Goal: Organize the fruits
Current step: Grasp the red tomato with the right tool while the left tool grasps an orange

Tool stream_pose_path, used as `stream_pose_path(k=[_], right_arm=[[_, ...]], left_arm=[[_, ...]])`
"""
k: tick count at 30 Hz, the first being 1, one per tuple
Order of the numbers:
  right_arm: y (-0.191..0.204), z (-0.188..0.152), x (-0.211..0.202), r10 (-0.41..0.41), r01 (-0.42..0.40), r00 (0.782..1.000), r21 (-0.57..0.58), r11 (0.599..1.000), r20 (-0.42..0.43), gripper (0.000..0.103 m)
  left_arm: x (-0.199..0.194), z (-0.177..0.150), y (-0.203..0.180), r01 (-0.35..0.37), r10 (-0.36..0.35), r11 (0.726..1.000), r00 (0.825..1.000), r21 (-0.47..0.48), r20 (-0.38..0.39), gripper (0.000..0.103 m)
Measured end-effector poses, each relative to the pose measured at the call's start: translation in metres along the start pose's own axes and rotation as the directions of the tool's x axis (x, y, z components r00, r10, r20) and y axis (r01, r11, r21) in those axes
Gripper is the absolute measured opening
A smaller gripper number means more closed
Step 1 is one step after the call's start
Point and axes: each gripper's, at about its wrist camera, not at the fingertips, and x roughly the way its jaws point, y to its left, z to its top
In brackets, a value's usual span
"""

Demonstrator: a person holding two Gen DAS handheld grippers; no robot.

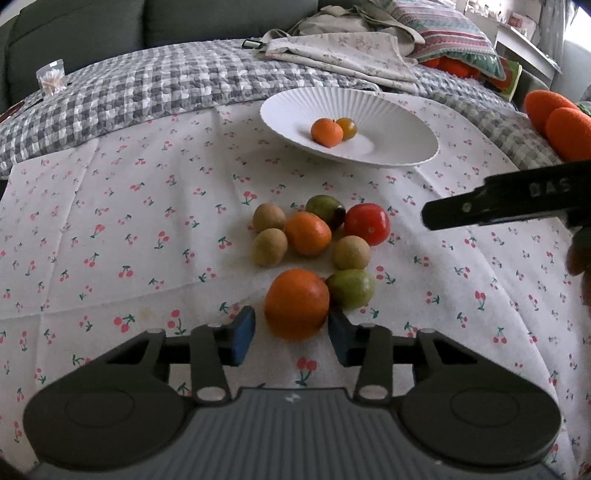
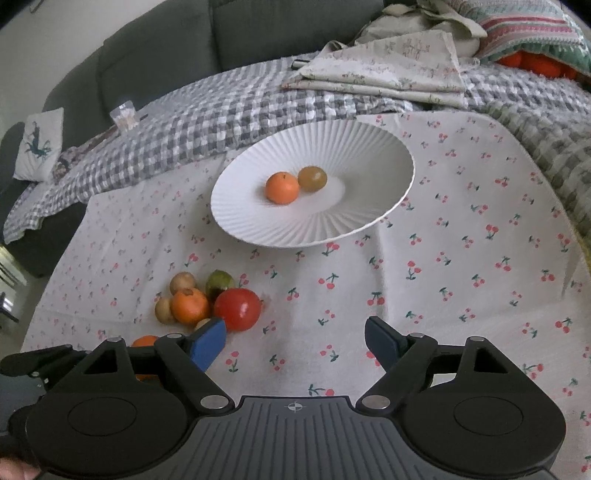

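Observation:
A pile of fruit lies on the cherry-print cloth (image 1: 110, 221): a large orange (image 1: 296, 303), a green fruit (image 1: 351, 288), a second orange (image 1: 308, 233), a red tomato (image 1: 368, 223) and three brown round fruits (image 1: 269, 246). My left gripper (image 1: 291, 338) is open, its blue pads either side of the large orange's near end, not closed on it. A white ribbed plate (image 1: 388, 110) behind holds a small orange (image 1: 326, 132) and a brownish fruit (image 1: 346, 127). My right gripper (image 2: 295, 341) is open and empty over bare cloth, right of the tomato (image 2: 237, 308); the plate (image 2: 369, 147) is ahead.
A grey checked blanket (image 1: 147, 85) and folded floral fabric (image 1: 343, 51) lie behind the cloth, with a dark sofa (image 1: 74, 29) beyond. Orange plush items (image 1: 557, 118) sit at the far right. The right gripper's black body (image 1: 509, 199) shows in the left wrist view.

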Motion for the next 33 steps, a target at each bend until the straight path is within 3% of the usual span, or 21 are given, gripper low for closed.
stream_pose_path(k=[16,18,21,22,23,33], right_arm=[[0.008,0.001,0.041,0.136,-0.136,0.991,0.082,0.987,0.011,0.083],[0.012,0.002,0.044,0.142,-0.143,0.99,0.068,0.987,0.012,0.078],[0.019,0.002,0.048,0.134,-0.134,0.991,0.032,0.99,0.005,0.059],[0.021,0.001,0.05,0.132,-0.132,0.991,0.025,0.991,0.002,0.045],[0.021,0.001,0.052,0.136,-0.136,0.991,0.022,0.99,-0.002,0.039],[0.023,0.003,0.046,0.116,-0.116,0.993,0.015,0.993,0.005,0.035]], left_arm=[[-0.001,0.0,-0.001,-0.002,0.002,1.0,1.0,0.02,0.016,0.035],[-0.001,0.0,-0.002,-0.002,0.001,1.0,1.0,0.022,0.017,0.035],[-0.001,0.0,-0.001,0.001,-0.002,1.0,1.0,0.021,0.018,0.035],[-0.001,0.0,-0.001,0.003,-0.003,1.0,1.0,0.02,0.018,0.035],[-0.001,0.0,0.0,0.004,-0.004,1.0,1.0,0.018,0.018,0.035],[-0.005,-0.001,0.002,0.003,-0.003,1.0,1.0,0.013,0.028,0.034]])
